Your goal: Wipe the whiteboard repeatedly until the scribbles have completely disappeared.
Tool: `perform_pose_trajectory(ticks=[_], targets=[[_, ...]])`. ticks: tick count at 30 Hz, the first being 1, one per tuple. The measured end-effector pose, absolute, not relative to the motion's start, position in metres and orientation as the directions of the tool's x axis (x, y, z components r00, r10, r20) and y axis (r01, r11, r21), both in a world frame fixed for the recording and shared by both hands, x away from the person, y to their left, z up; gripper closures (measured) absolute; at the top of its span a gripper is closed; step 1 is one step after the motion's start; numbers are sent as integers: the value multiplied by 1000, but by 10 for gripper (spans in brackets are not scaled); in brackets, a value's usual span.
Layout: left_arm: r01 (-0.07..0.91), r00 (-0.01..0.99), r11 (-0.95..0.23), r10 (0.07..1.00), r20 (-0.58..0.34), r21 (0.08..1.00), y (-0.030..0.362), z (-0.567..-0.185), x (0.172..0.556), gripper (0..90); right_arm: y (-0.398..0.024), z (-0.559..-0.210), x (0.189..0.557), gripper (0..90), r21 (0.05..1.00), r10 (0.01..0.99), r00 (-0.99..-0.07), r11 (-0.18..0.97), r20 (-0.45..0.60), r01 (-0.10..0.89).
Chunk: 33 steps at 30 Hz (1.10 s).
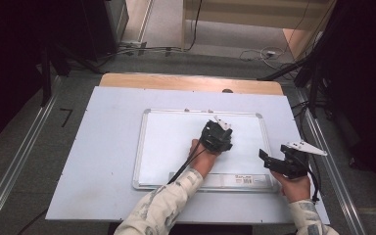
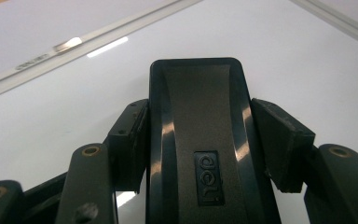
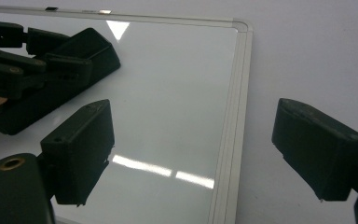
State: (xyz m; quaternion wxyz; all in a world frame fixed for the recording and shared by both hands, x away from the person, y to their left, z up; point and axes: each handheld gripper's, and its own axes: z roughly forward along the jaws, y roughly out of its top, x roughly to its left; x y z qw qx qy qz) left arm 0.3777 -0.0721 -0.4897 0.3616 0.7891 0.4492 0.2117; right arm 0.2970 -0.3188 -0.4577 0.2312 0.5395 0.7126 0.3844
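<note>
1. On the left of the pale table sheet (image 1: pixel 105 147), seen from the high view, lies bare surface; the whiteboard (image 1: pixel 176 142) begins just right of it, flat and with its silver frame square to the table's edges.
2. Across the whiteboard's lower left a patterned sleeve (image 1: pixel 169 200) reaches in from the bottom edge, carrying the left gripper (image 1: pixel 220 134) to the board's middle right.
3. In the left gripper view, that left gripper (image 2: pixel 200 140) has its two black jaws pressed against the sides of a black whiteboard eraser (image 2: pixel 200 135), which bears a small embossed logo plate and rests flat on the white surface.
4. In the right gripper view, the same eraser (image 3: pixel 63 70) lies on the board at upper left, clamped by the other tool.
5. At the board's lower right corner, the right gripper (image 1: pixel 269 161) sits in the person's hand, just beside the frame.
6. The right gripper view shows its jaws (image 3: pixel 205 149) spread wide with nothing between them, one over the board, the other over the table sheet, straddling the frame's right edge (image 3: pixel 230 135).
</note>
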Motion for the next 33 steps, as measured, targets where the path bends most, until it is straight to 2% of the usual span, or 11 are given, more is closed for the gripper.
perform_pose_trajectory(ticks=[9, 20, 28, 33], targets=[[591, 416, -272, 909, 2, 759, -26, -489, 395, 413, -319, -458, 296, 116, 796, 947, -311, 125, 83, 592], [614, 342, -216, 940, -9, 759, 20, -490, 396, 413, -319, -458, 296, 116, 794, 948, -307, 124, 82, 595], [613, 355, -232, 935, -1, 755, 21, -490, 382, 413, -317, -458, 296, 116, 794, 948, -309, 129, 77, 594], [602, 389, -256, 921, 2, 756, 6, -490, 373, 413, -314, -458, 297, 116, 794, 946, -314, 132, 77, 594]])
